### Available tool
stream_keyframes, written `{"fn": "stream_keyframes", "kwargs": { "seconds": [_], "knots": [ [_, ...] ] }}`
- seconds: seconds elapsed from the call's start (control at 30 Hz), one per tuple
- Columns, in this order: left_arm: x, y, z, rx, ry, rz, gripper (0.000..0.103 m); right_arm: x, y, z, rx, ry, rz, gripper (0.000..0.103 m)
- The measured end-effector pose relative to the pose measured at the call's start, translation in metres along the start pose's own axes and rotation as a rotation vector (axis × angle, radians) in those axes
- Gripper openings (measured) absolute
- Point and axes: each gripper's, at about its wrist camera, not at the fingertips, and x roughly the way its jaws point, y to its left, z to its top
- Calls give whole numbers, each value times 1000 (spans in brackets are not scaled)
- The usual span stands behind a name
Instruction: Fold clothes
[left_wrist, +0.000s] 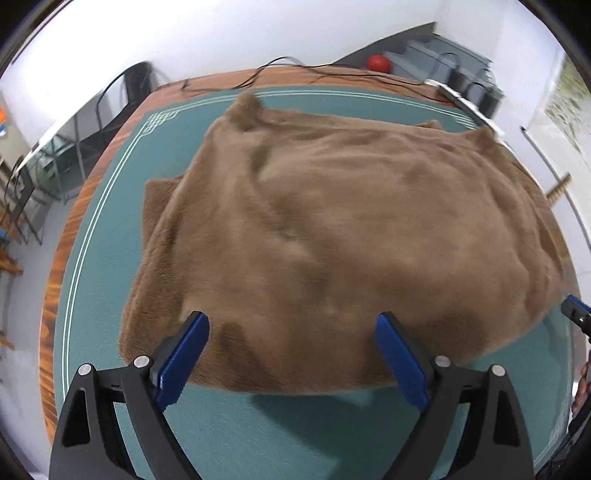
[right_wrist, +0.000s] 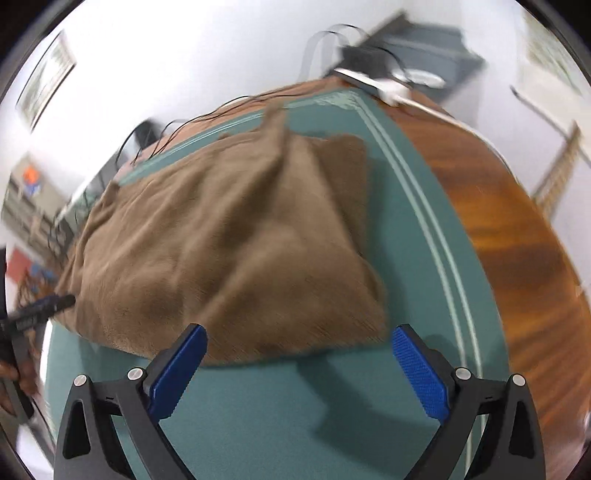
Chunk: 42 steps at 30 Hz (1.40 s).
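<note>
While both grippers hang just short of the near hem with nothing between their fingers, the brown plush garment (left_wrist: 332, 236) lies spread across the middle of the frame on the teal mat (left_wrist: 280, 435), which covers most of a wooden table (left_wrist: 55, 302). The left gripper (left_wrist: 291, 354) stands with its blue fingers (left_wrist: 183, 358) set wide, tips over the lower edge of the cloth but, as far as I can judge, not pressing it; the right gripper (right_wrist: 299, 365) is likewise spread wide in the lower centre of its own view, one tip over the hem and the other over bare mat beside the garment's lower right corner. In the left wrist view the cloth shows a second layer peeping out at its left edge, and in the right wrist view a darker flap lies under the upper right part, so some of it is doubled over itself; whether that is a fold made on purpose or merely how it fell cannot be settled, and the right view is blurred besides. This scene would fit a garment laid out and awaiting a pinch at the near corners, and equally one already folded and just let go. Should another fold be wanted, each gripper would need to close on a near corner through the full thickness of the pile, which looks thick and slippery. No basket, box or other container for clothes shows in either view; grey cabinets (left_wrist: 436, 55) stand in the upper right, their contents unseen.
</note>
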Motion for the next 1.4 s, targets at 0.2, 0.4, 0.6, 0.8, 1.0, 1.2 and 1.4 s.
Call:
{"fn": "stream_keyframes", "kwargs": {
  "seconds": [0.2,0.4,0.6,0.8,1.0,1.2,1.4],
  "knots": [
    [-11,-35,13,22,-15,-85,94,-5,-32,5,119,-35,7,102],
    [-15,-64,25,57,-27,-112,94,13,-34,21,167,-60,55,102],
    [-4,-72,25,46,14,-136,94,32,-23,30,133,-62,49,102],
    [7,-82,25,24,56,-172,94,38,-5,26,36,-81,-3,87],
    [6,-107,34,68,50,-202,94,40,-7,27,65,-64,80,50],
    [5,-123,40,103,55,-219,94,36,-24,28,209,-68,224,46],
    [6,-130,43,110,74,-240,94,47,-42,27,375,-84,320,46]
  ]
}}
